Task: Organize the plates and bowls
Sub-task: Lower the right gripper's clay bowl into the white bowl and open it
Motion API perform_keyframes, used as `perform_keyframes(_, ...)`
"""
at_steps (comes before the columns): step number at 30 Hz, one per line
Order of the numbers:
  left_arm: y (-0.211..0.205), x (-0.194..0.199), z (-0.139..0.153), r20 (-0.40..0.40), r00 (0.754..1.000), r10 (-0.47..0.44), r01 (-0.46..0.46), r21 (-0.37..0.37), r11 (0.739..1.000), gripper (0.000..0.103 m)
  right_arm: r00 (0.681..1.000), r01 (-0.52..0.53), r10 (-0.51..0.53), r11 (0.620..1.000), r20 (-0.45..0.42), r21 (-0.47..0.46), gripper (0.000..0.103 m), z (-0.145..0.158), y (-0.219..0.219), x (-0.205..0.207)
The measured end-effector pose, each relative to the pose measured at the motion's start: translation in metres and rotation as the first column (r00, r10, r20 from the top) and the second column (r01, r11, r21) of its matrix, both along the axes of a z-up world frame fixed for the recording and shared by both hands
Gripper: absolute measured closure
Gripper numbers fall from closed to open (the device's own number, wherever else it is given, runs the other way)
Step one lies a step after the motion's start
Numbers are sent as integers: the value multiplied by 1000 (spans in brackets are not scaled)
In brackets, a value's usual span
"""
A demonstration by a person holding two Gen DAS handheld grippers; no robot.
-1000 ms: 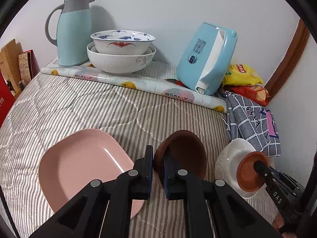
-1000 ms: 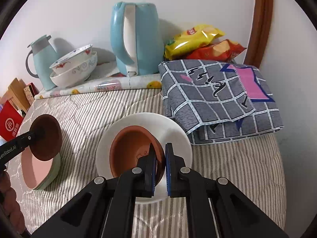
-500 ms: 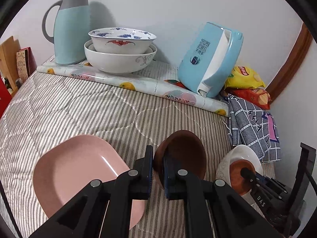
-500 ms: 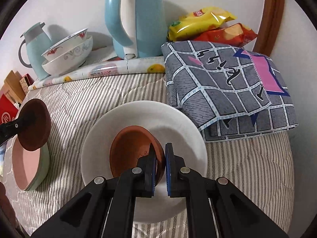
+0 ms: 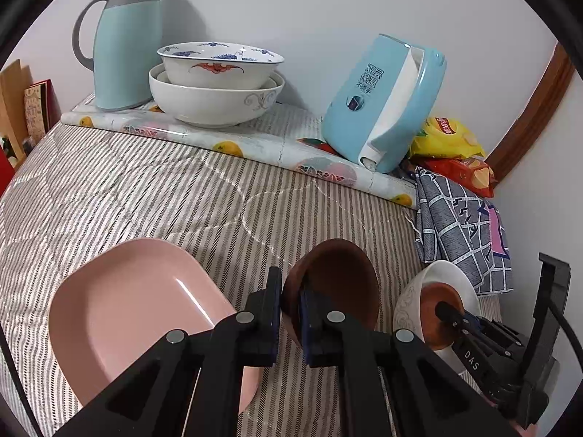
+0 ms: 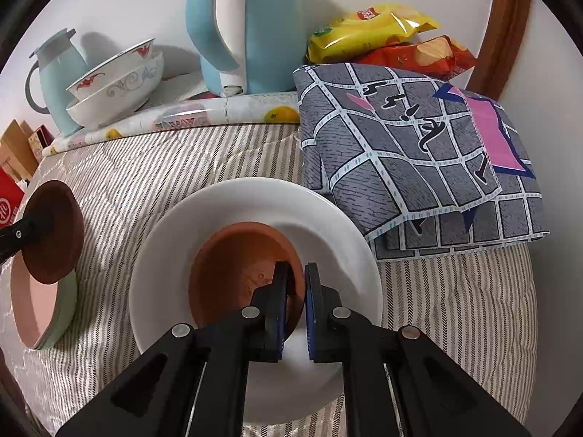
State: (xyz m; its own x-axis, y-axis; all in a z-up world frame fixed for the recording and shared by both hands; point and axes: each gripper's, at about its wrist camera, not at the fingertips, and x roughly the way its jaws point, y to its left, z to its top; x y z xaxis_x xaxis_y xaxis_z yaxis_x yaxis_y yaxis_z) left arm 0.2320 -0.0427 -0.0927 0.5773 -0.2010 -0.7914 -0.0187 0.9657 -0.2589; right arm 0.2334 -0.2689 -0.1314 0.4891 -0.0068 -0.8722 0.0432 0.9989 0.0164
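My left gripper (image 5: 290,291) is shut on the rim of a dark brown bowl (image 5: 339,276), held above the striped cloth beside a pink plate (image 5: 135,309). In the right wrist view the pink plate (image 6: 31,302) lies on a green one (image 6: 65,309), with the dark bowl (image 6: 54,229) over them. My right gripper (image 6: 296,284) is shut on the rim of a terracotta bowl (image 6: 237,266), which sits low inside a white plate (image 6: 255,207). Two white patterned bowls (image 5: 216,83) stand nested at the back.
A teal thermos (image 5: 124,40) and a light blue kettle (image 5: 382,102) stand at the back on a rolled fruit-print mat (image 5: 233,142). A folded grey checked cloth (image 6: 419,153) and snack bags (image 6: 368,29) lie right. Books (image 5: 32,109) stand left.
My right gripper has moved forward and down with the terracotta bowl into the white plate. My left gripper has lifted a little with the dark brown bowl.
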Motion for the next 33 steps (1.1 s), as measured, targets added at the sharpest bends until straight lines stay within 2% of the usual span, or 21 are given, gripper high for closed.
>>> perform_keyframes(10, 1, 1, -1, -4, 1000, 0, 0, -4, 1000, 94, 999, -31, 30, 997, -19, -66, 92, -2, 7, 4)
perform_keyframes(21, 5, 1, -5, -21, 1000, 15, -15, -7, 1000, 94, 996, -77, 70, 982, -46, -172, 84, -6, 18, 1)
perform_keyframes(27, 8, -1, -5, -23, 1000, 16, -16, -14, 1000, 94, 997, -69, 62, 985, -50, -159, 83, -5, 18, 1)
perform_keyframes(31, 9, -2, -3, -20, 1000, 14, -15, -11, 1000, 94, 998, -59, 55, 987, -32, -152, 71, 0, 18, -3)
perform_keyframes(33, 9, -4, -1, -17, 1000, 14, -14, -7, 1000, 94, 998, -53, 50, 988, -24, -142, 69, 3, 17, -6)
